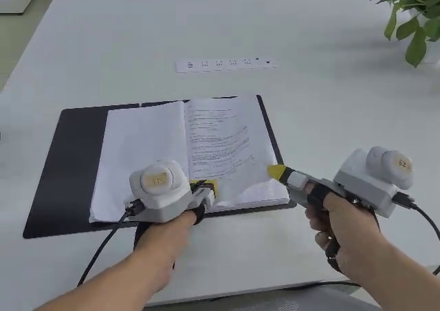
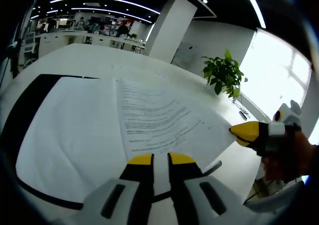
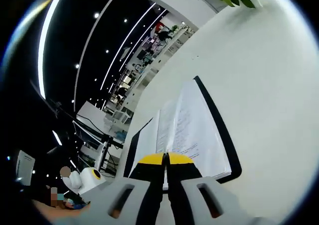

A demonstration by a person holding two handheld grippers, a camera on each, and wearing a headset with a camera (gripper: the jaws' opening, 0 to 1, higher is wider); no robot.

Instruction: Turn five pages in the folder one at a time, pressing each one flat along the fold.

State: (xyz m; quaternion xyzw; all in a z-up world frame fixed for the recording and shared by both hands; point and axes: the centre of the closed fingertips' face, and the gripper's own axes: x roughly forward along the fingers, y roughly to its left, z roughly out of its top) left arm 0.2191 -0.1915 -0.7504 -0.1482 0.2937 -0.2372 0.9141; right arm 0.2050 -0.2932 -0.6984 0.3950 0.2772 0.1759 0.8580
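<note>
Left tongs (image 2: 162,159) slightly parted over the page (image 2: 149,120), right tongs (image 3: 165,158) clenched; print illegible.

A broad white bench (image 1: 330,118) runs off toward the top of the head view, with a white power strip (image 1: 225,65) lying across it at upper centre. A leafy green pot plant (image 1: 414,15) stands at the upper right corner, and a strip of pale floor (image 1: 14,56) shows at the upper left. In the left gripper view the room behind is an open office under a dark ceiling, with long curved light strips (image 2: 99,0) along the top, a thick white column (image 2: 167,33) at upper centre, rows of desks (image 2: 75,38) far off at the upper left, and a bright window (image 2: 279,70) washed out with daylight on the right.
</note>
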